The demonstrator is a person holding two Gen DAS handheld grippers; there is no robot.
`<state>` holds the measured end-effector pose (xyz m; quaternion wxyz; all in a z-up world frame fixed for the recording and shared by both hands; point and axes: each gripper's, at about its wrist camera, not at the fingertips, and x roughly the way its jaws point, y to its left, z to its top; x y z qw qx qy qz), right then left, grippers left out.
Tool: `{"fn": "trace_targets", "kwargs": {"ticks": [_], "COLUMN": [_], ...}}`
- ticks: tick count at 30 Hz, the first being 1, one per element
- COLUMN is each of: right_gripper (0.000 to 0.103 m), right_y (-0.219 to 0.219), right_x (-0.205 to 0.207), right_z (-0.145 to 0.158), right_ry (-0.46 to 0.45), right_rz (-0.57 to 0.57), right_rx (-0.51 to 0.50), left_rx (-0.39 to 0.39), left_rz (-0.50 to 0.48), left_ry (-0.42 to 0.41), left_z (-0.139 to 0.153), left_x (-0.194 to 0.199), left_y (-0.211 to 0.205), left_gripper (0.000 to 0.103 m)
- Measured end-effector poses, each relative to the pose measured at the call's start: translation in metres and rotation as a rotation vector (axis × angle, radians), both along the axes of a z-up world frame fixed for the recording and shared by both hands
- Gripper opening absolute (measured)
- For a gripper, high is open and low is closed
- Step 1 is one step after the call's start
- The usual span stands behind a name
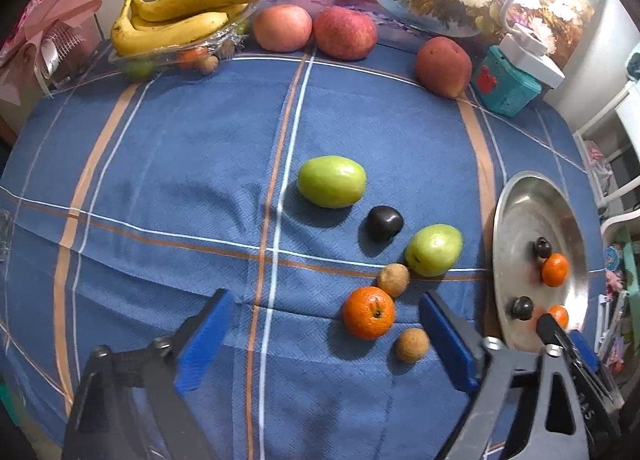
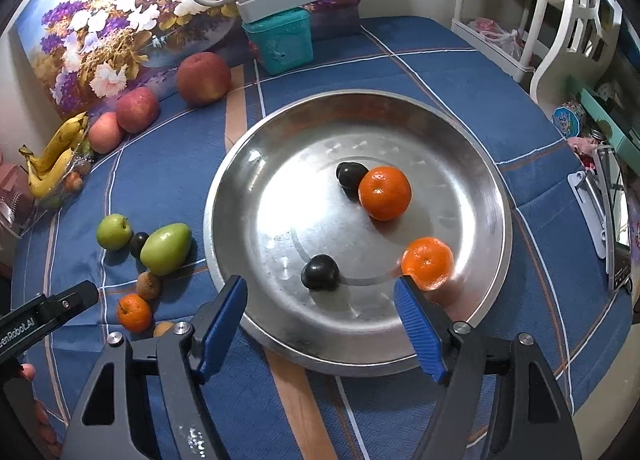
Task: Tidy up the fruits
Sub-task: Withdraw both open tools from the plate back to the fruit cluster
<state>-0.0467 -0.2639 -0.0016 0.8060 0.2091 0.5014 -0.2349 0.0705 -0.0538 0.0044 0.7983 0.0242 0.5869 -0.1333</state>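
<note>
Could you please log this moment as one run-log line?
left gripper: open, empty | right gripper: open, empty, over metal plate | plate: two tangerines, two dark fruits | cloth: six small fruits left

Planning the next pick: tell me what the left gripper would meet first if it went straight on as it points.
Probably bare blue cloth between the open left gripper; the mandarin lies slightly right. Depth unclear.

Open right claw over the metal tray

The right claw (image 2: 320, 292) gapes above the metal tray (image 2: 280, 148) holding two tangerines (image 2: 385, 193) and two dark plums (image 2: 320, 272).
</note>
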Motion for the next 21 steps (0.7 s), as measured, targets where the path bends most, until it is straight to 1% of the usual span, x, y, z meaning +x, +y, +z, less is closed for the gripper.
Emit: {"fn": "trace_targets", "kwargs": {"ticks": [1, 3, 5, 7, 12, 16, 19, 21], "right_gripper": [0.084, 0.095, 0.095, 0.095, 0.095, 0.095, 0.095, 0.095], "right_y": [-0.001, -0.001, 0.0, 0.002, 0.011, 0.021, 0.033, 0.044], "right_x": [0.0, 0.0, -0.001, 0.0, 0.003, 0.009, 0.015, 0.021], "right_z": [-0.001, -0.001, -0.001, 0.001, 0.007, 0.009, 0.007, 0.007], "right_ry": [0.001, -0.002, -0.006, -0.014, -0.058, -0.078, -0.076, -0.071], "right_rz": [0.001, 0.004, 0.007, 0.01, 0.048, 0.084, 0.13, 0.172], "right_rx": [-0.003, -0.009, -0.019, -0.025, -0.036, -0.028, -0.004, -0.003], "left_rx": [0.028, 0.071, 0.118, 0.149, 0.146, 0.133, 0.118, 0.134], "left_rz": [0.005, 0.001, -0.007, -0.011, -0.016, 0.005, 0.025, 0.04], "left_ry": [-0.012, -0.032, -0.053, -0.073, -0.119, -0.169, -0.162, -0.161], "left_z": [-0.001, -0.003, -0.004, -0.004, 0.002, 0.009, 0.011, 0.01], "left_x": [0.0, 0.0, 0.0, 0.0, 0.001, 0.004, 0.009, 0.011], "left_y": [-0.001, -0.002, -0.004, -0.003, 0.001, 0.01, 0.018, 0.025], "left_gripper": [0.103, 0.103, 0.103, 0.103, 0.103, 0.103, 0.103, 0.103]}}
